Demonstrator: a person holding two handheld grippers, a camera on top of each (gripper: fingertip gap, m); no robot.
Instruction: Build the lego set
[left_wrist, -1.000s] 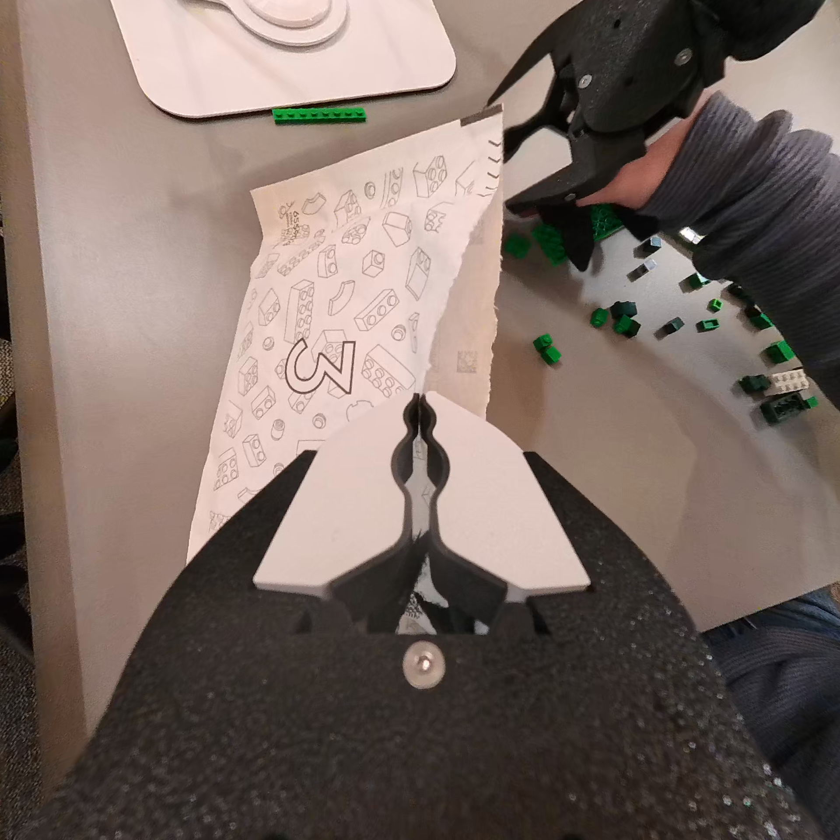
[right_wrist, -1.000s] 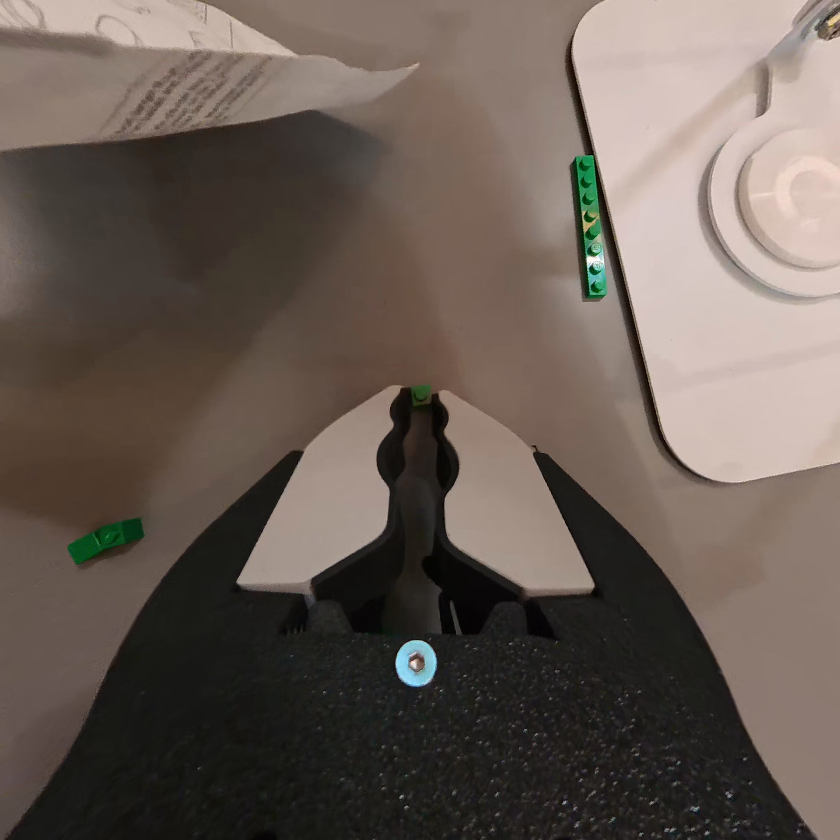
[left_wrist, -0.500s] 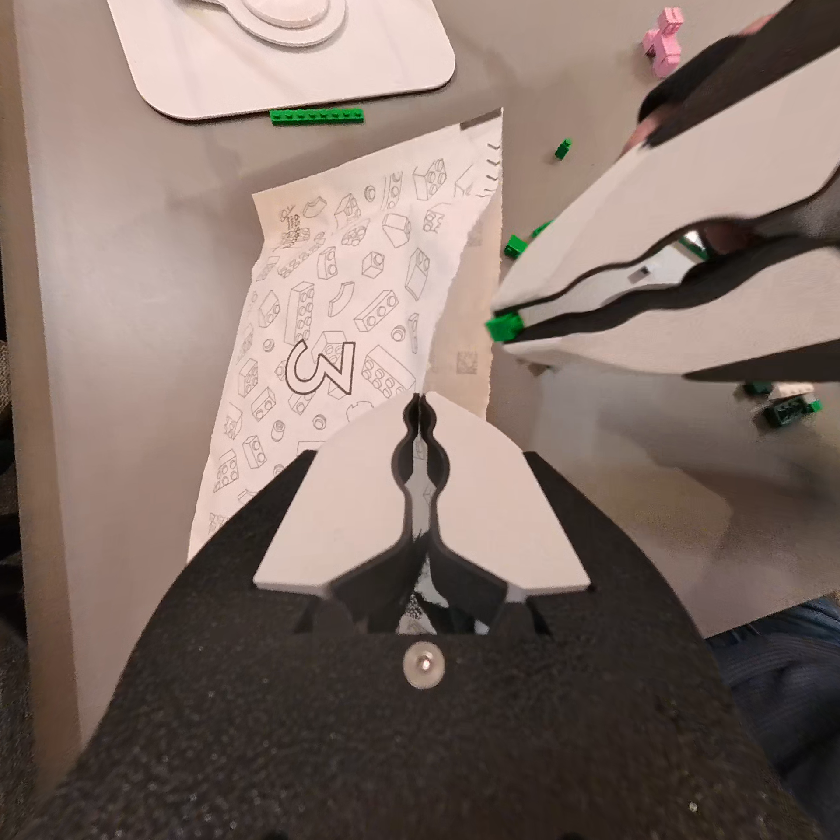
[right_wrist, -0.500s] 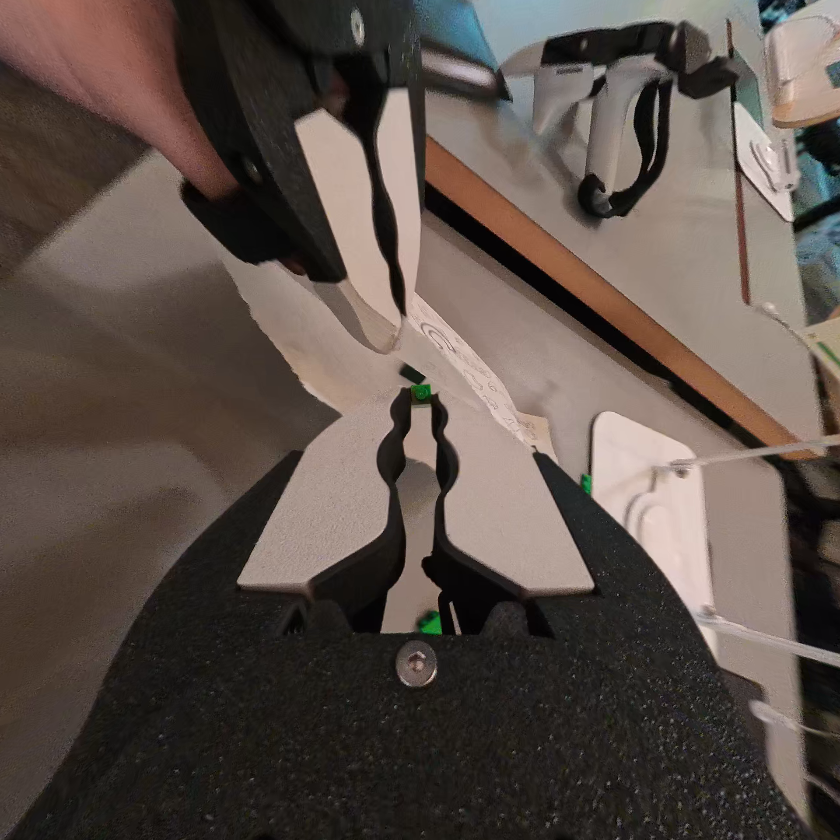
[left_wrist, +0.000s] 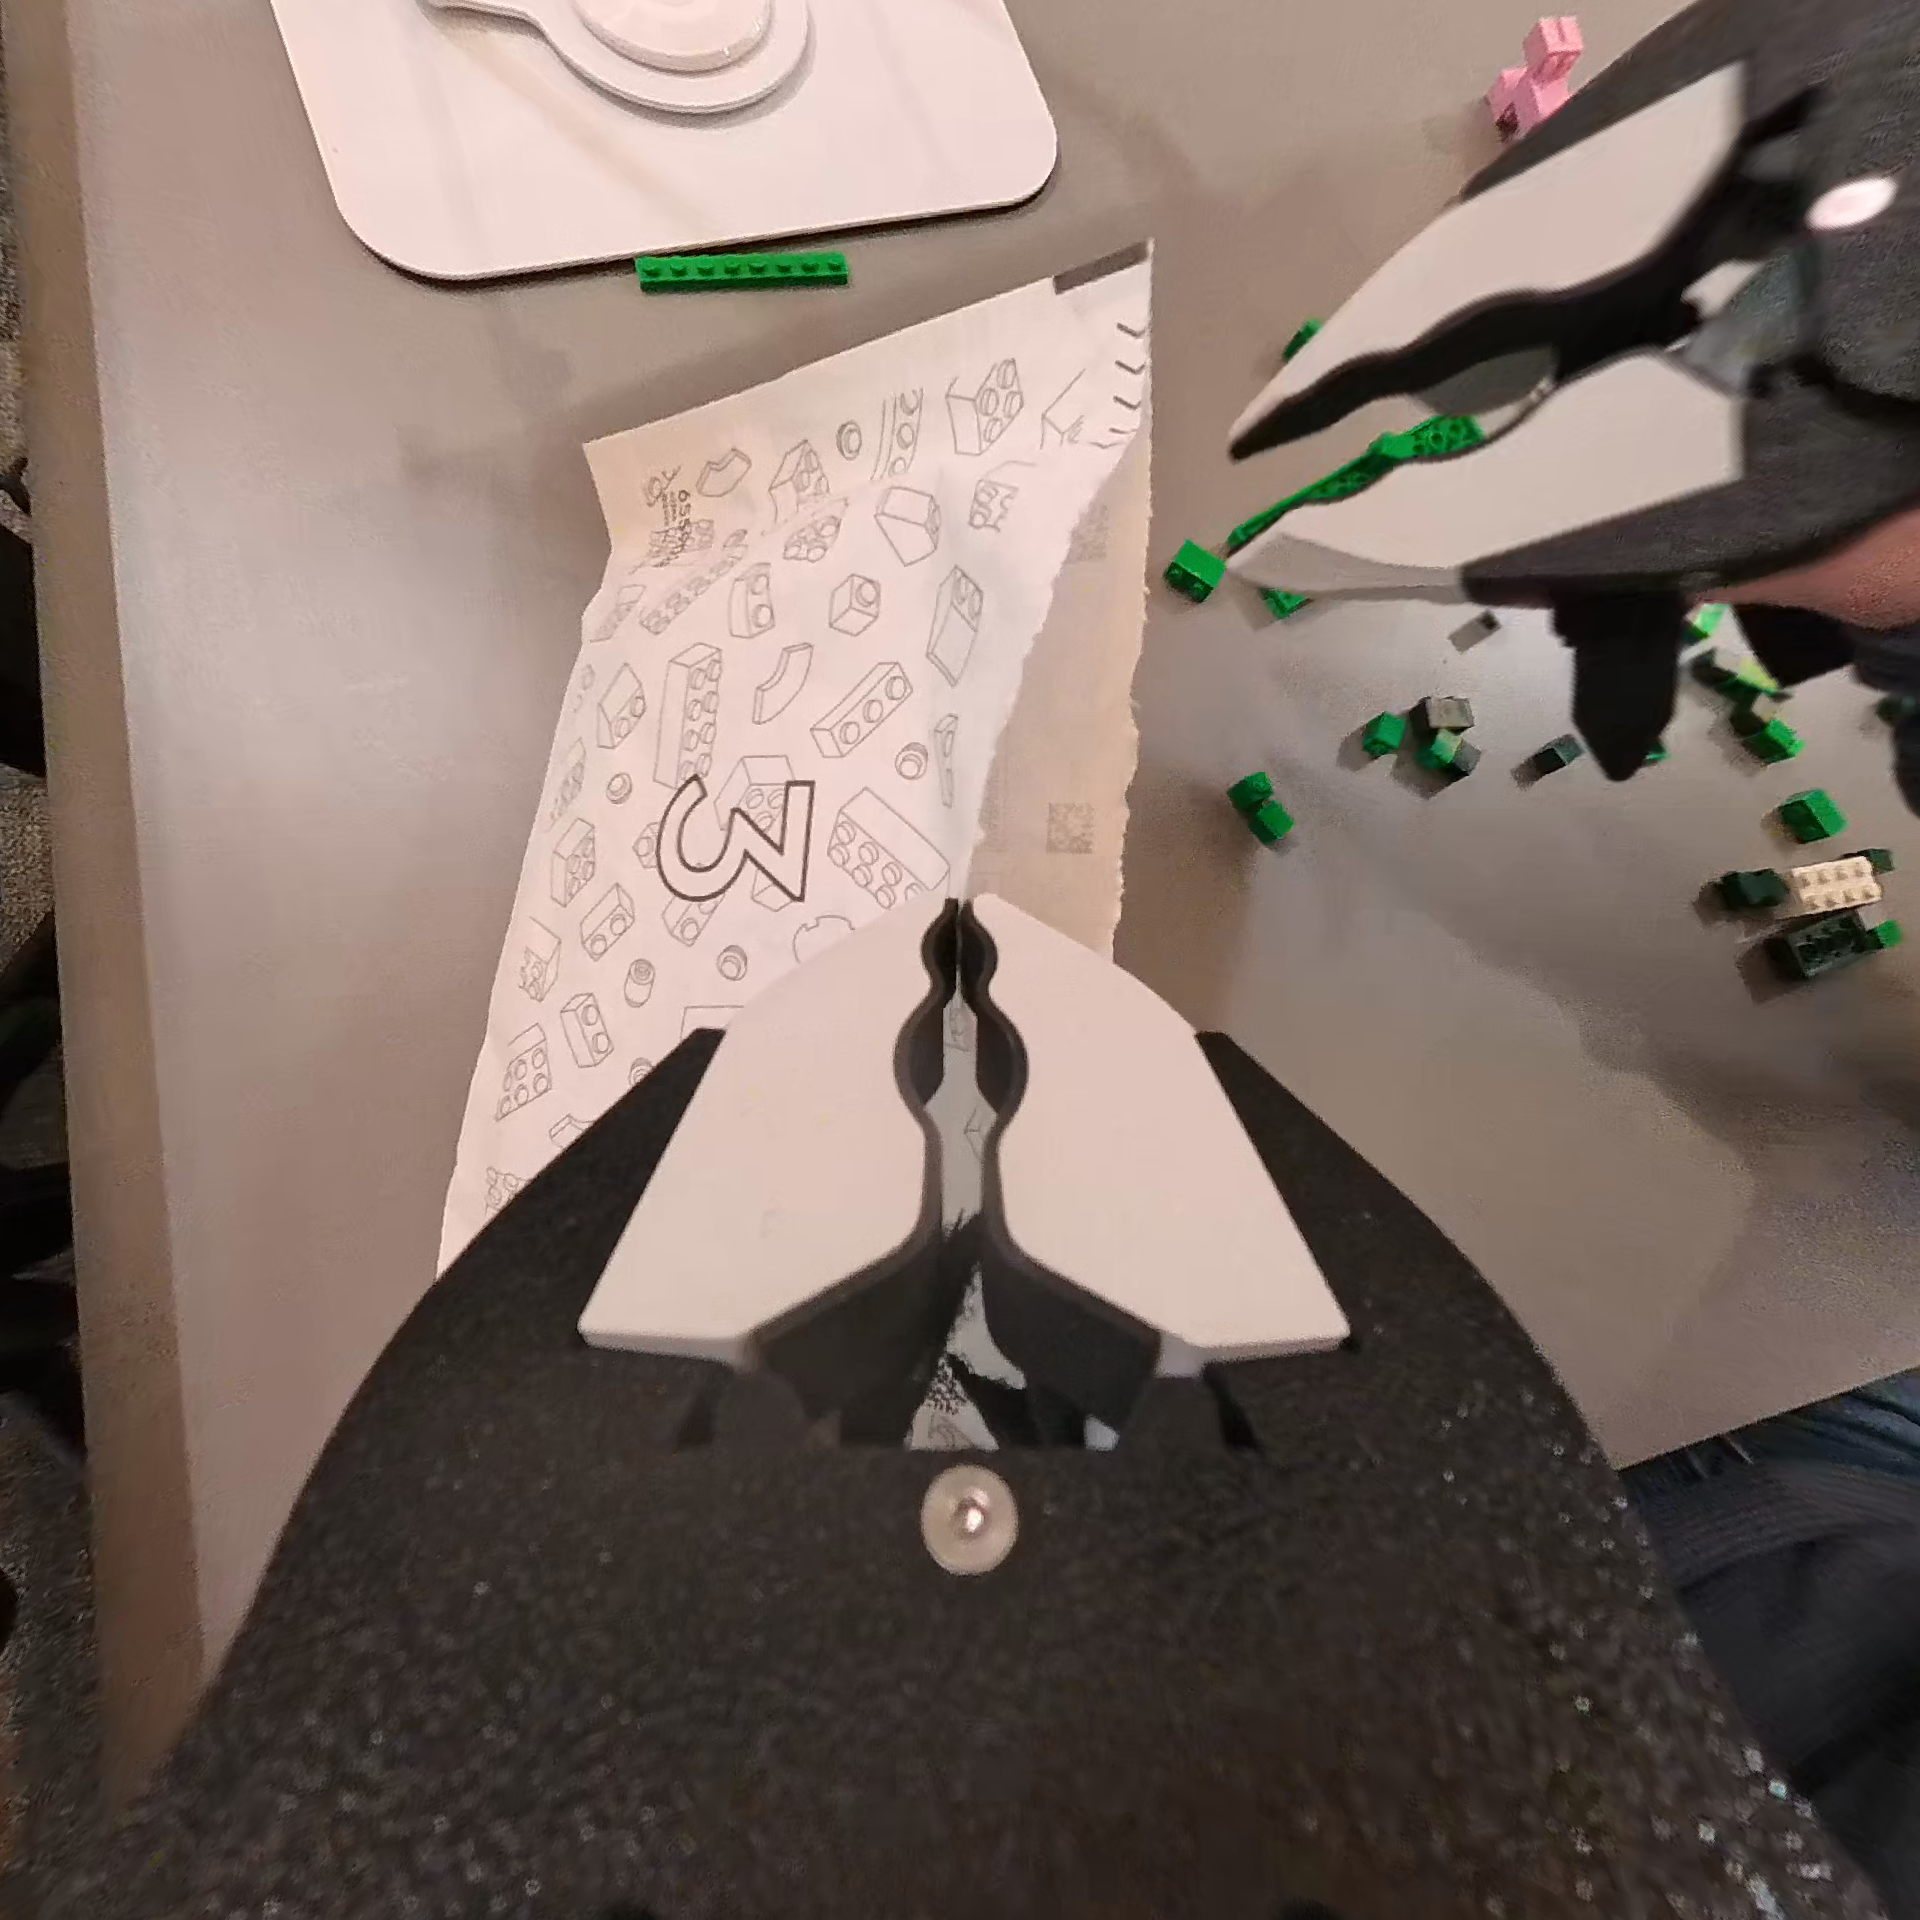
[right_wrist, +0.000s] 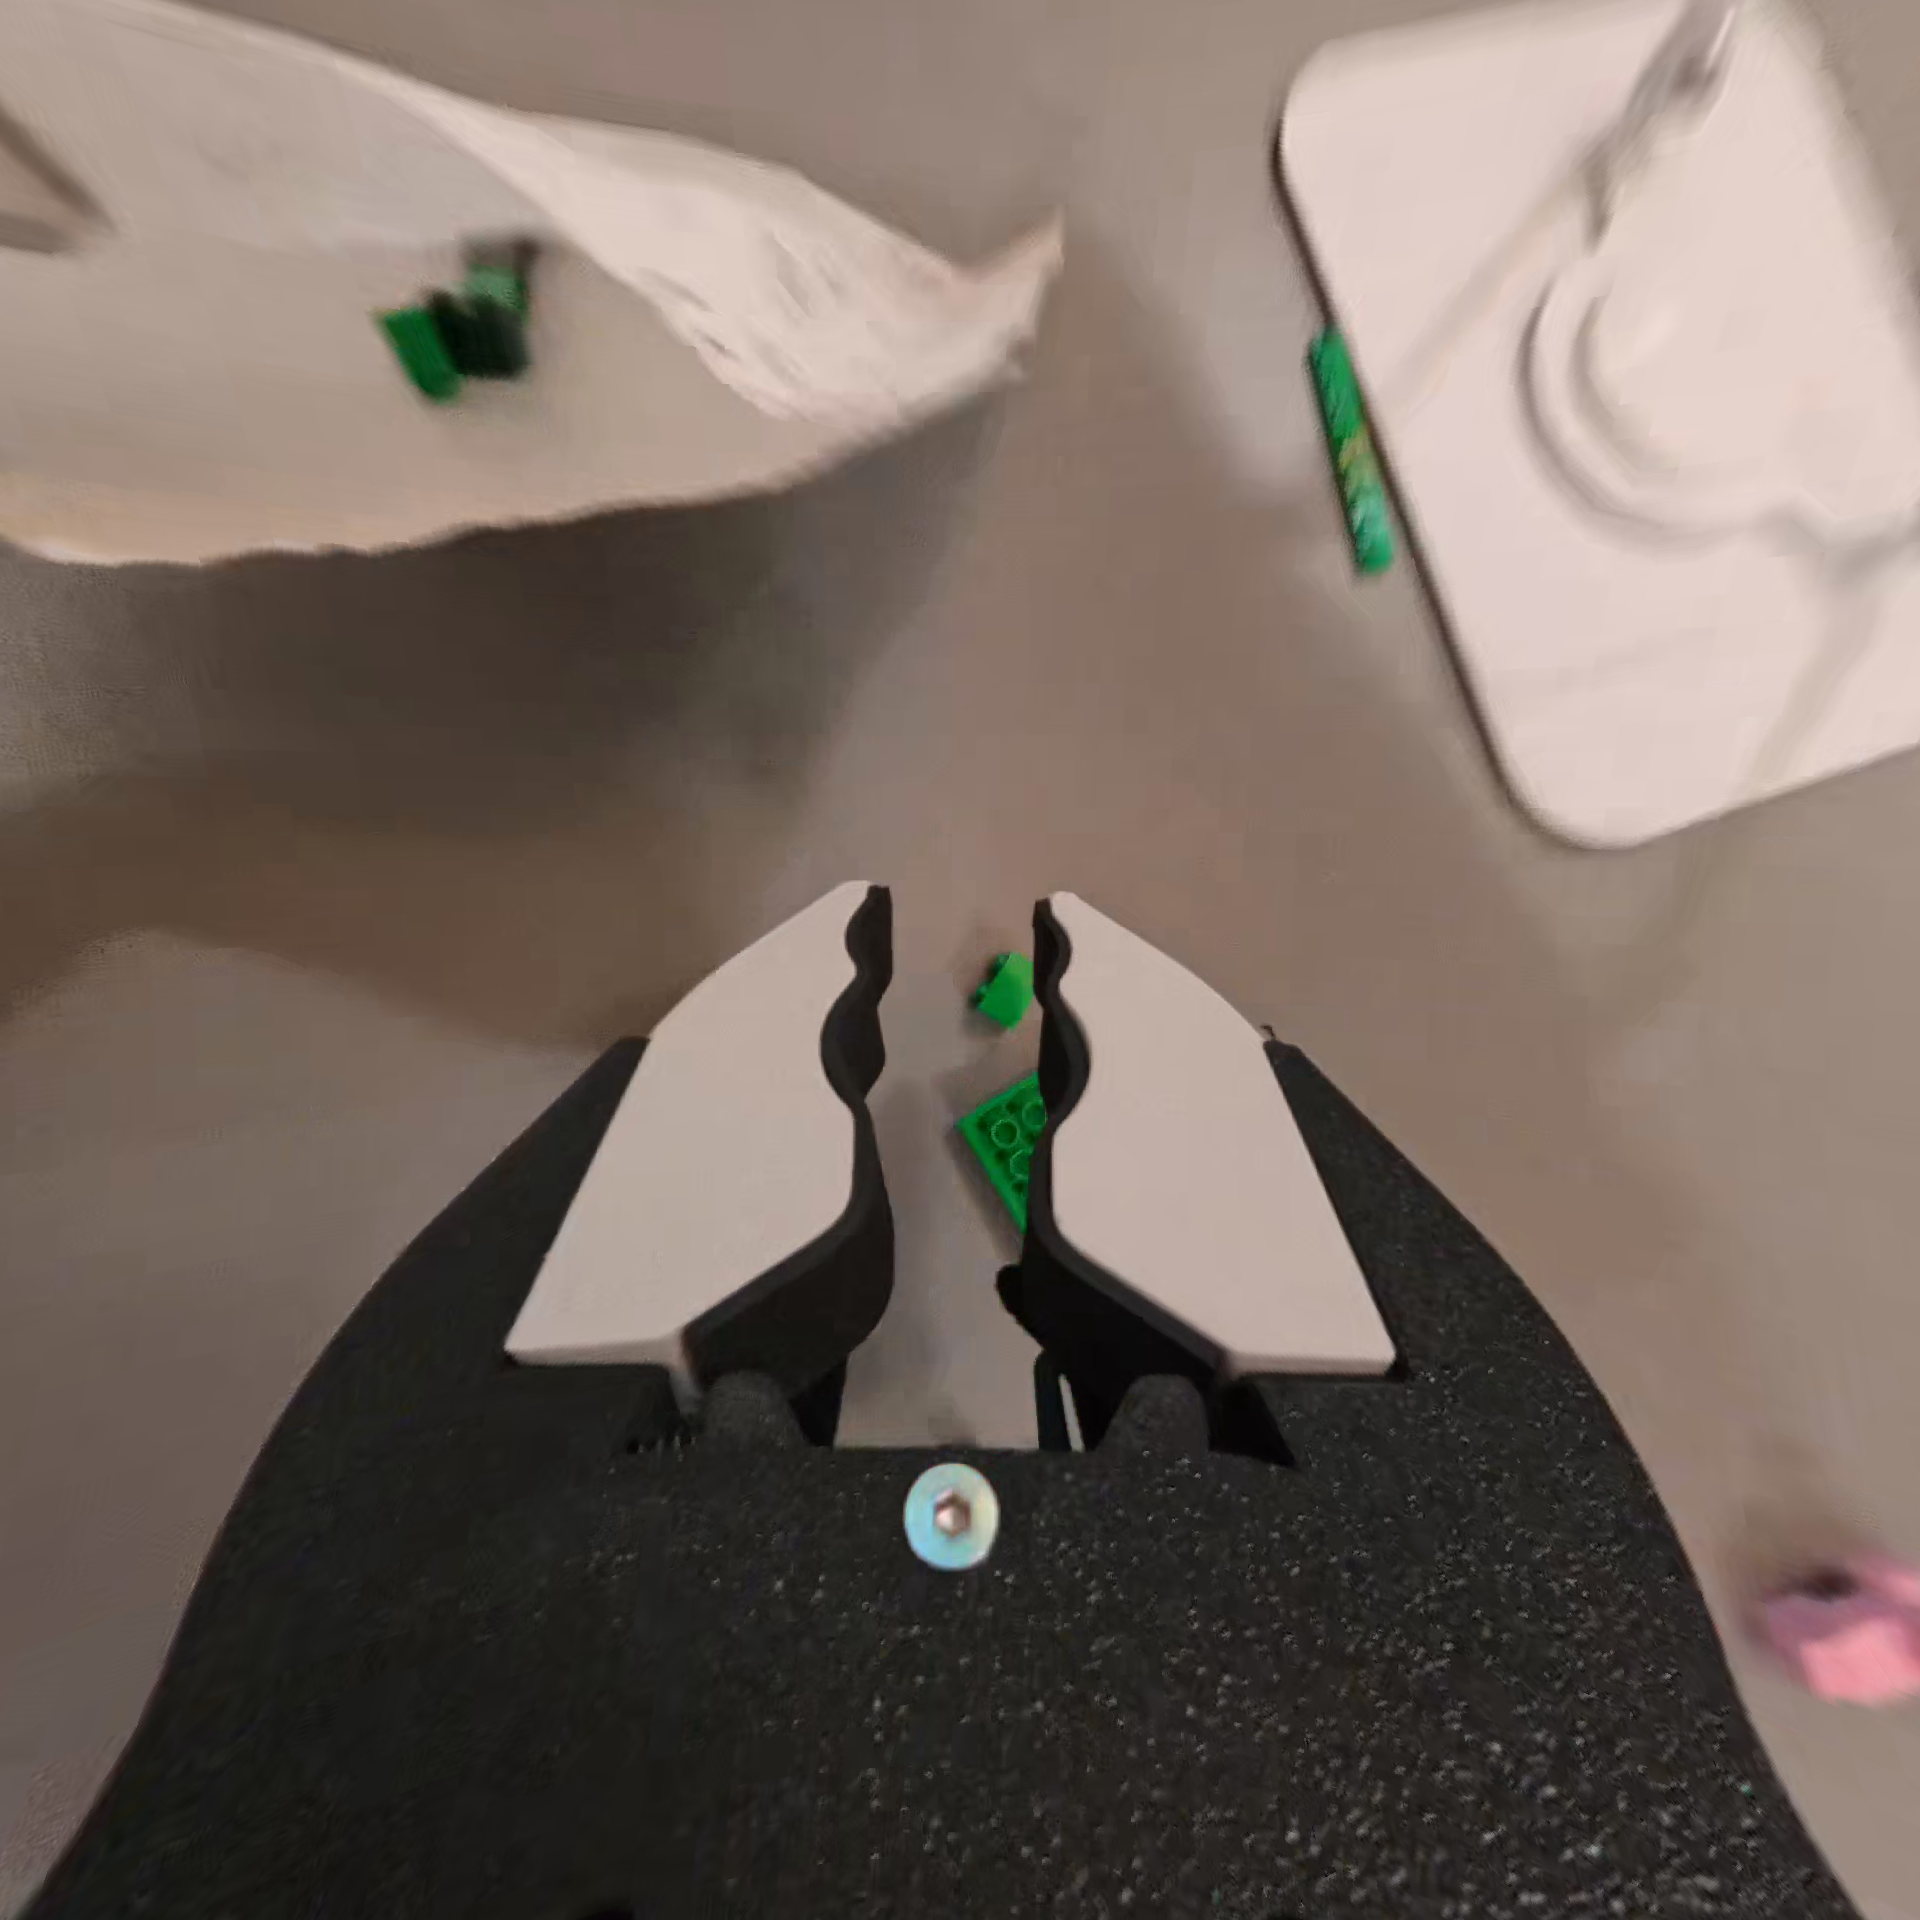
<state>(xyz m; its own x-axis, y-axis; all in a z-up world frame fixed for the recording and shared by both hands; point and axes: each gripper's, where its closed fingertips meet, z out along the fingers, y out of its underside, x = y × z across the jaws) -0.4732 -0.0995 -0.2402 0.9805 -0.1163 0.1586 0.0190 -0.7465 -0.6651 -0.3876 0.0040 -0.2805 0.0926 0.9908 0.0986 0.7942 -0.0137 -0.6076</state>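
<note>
The left claw (left_wrist: 954, 920) is closed on the torn paper bag (left_wrist: 831, 665), which hangs from it over the grey bench (left_wrist: 312, 623). The right claw (right_wrist: 961, 904) has its two fingers apart and grips nothing; a small green brick (right_wrist: 1003, 990) lies between them and seems just let go, with a flat green plate (right_wrist: 1003, 1143) beside it. Relative to the bag, most of the loose green pieces (left_wrist: 1455, 727) lie on the bench to its right, and a long green strip (left_wrist: 743, 272) lies beyond its far end, against the white pad (left_wrist: 665, 125). Two more green pieces (right_wrist: 457, 322) seem to sit near the open mouth of the bag. The step in hand is probably sorting out the pieces. To do it well, the right claw should come down straight over one piece, with a finger on each side, and close slowly so the piece does not jump away. The left claw points forward and down with the bag; the right claw, right of the bag, is tilted down toward the bench.
</note>
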